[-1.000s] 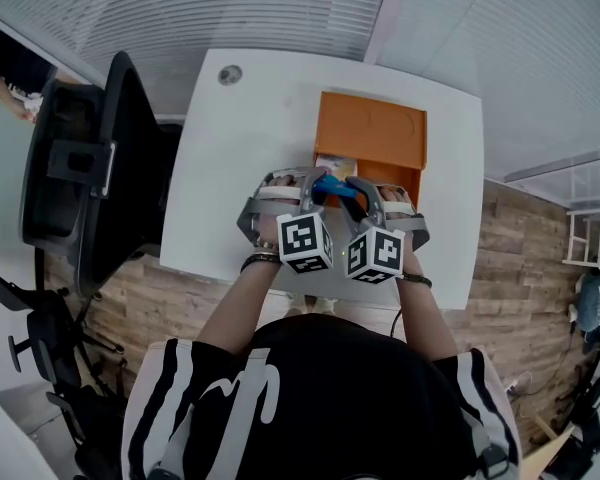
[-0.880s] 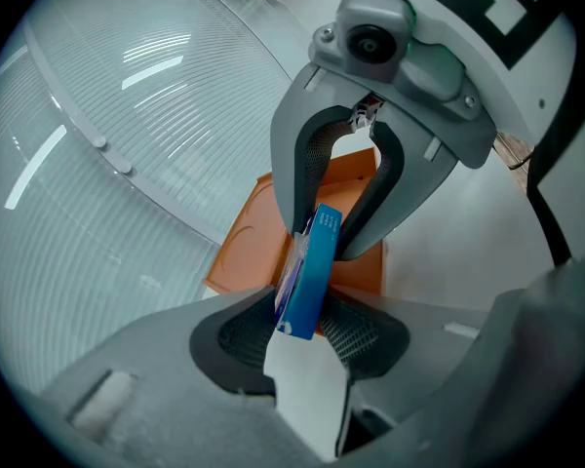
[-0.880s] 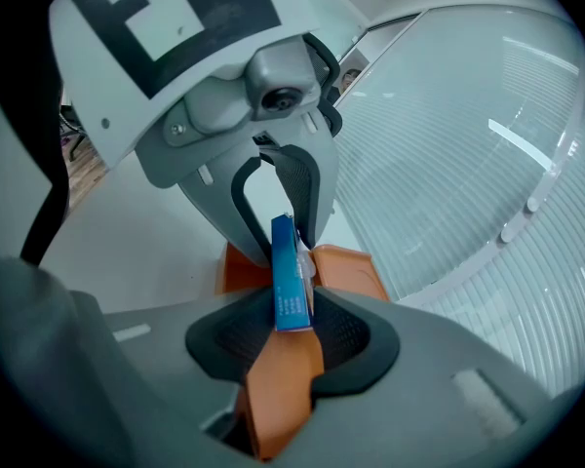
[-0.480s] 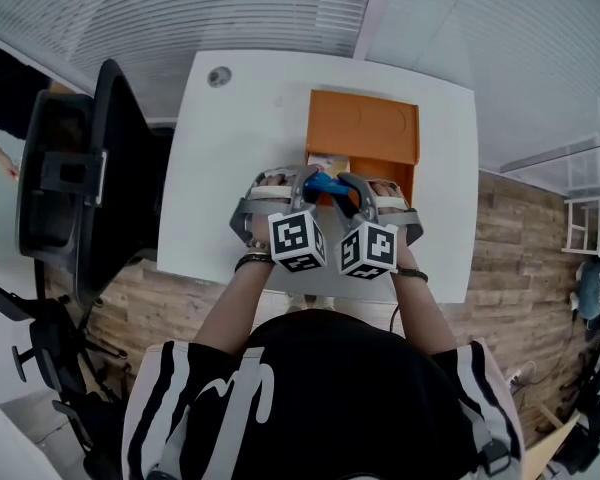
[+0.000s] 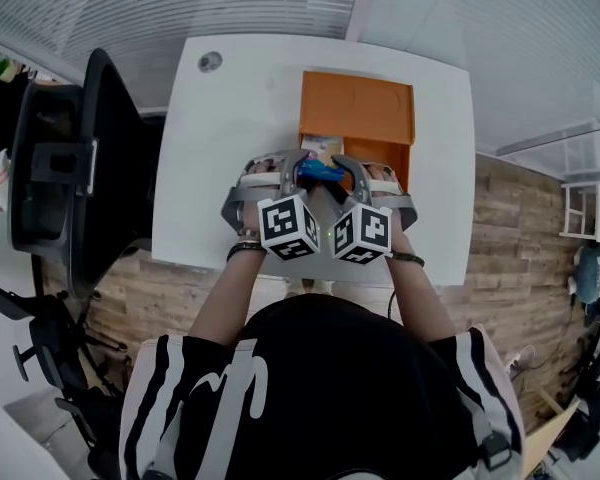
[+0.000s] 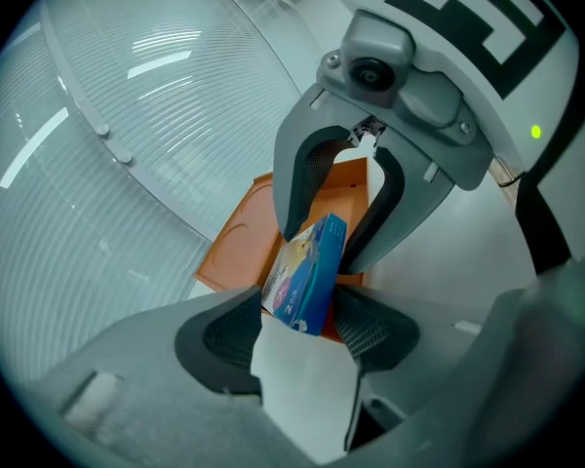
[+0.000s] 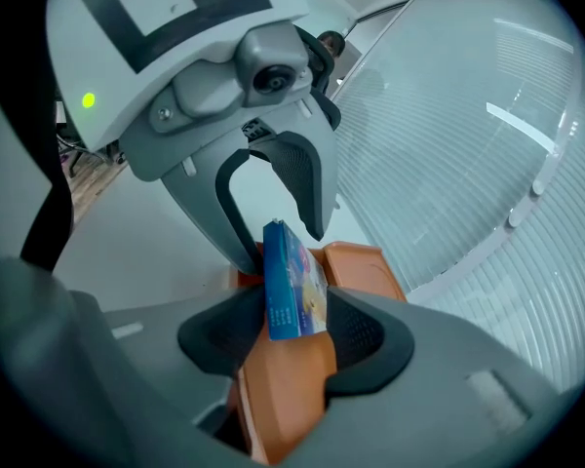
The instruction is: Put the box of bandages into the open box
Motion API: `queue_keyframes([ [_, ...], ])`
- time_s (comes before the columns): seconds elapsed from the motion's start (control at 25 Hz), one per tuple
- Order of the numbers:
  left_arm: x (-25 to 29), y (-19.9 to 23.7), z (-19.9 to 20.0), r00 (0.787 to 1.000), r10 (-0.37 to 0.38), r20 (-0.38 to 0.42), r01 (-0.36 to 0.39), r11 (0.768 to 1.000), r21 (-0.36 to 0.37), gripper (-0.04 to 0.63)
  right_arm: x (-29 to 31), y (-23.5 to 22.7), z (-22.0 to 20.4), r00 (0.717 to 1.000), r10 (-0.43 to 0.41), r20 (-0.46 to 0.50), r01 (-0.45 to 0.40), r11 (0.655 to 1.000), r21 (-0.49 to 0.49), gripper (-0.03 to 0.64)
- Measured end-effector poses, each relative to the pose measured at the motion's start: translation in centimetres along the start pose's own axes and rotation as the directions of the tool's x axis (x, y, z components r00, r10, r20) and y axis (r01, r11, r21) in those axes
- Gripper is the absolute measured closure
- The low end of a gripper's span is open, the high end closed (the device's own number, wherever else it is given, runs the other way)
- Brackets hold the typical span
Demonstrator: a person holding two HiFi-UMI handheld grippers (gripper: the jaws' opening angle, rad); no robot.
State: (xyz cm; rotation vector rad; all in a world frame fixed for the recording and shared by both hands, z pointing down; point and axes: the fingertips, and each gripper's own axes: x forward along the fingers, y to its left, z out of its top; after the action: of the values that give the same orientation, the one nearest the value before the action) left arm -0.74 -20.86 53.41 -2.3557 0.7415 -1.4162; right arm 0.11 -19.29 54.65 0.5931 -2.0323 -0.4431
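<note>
The blue box of bandages [image 5: 320, 171] hangs on edge over the near end of the open orange box [image 5: 358, 116]. It stands between the jaws of both grippers, which face each other. My left gripper [image 5: 302, 171] holds one end of it in the gap and my right gripper [image 5: 342, 173] the other. Both pairs of jaws have just been opening. In the left gripper view the bandage box [image 6: 307, 276] tilts loosely between the pads, with a gap on its left side. In the right gripper view the bandage box [image 7: 291, 283] stands above the orange box [image 7: 366, 261], free on its right.
The orange box lies on a white table [image 5: 220, 168] with its lid folded away from me and something pale [image 5: 325, 148] inside. A black chair [image 5: 80, 168] stands left of the table. A round grommet [image 5: 210, 61] marks the far left corner. Wooden floor lies beyond the near edge.
Both pairs of jaws stand a little wider round the bandage box than before. The hands keep their place over the near end of the orange box; the view itself has shifted slightly.
</note>
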Motion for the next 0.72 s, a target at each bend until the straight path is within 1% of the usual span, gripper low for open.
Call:
queue_keyframes([
  [0.4,-0.9,-0.9,-0.3,1.000,-0.016,-0.002,0.016,1.000,-0.011,0.354,-0.5,0.8,-0.3,1.000,0.013,-0.015,-0.013,1.000,0.008,0.420],
  [0.72,-1.4,-1.6,-0.6,1.000,-0.014,-0.005,0.014,1.000,-0.017,0.354,-0.9,1.8,-0.1,0.999,0.027,-0.018,-0.027,1.000,0.006,0.411],
])
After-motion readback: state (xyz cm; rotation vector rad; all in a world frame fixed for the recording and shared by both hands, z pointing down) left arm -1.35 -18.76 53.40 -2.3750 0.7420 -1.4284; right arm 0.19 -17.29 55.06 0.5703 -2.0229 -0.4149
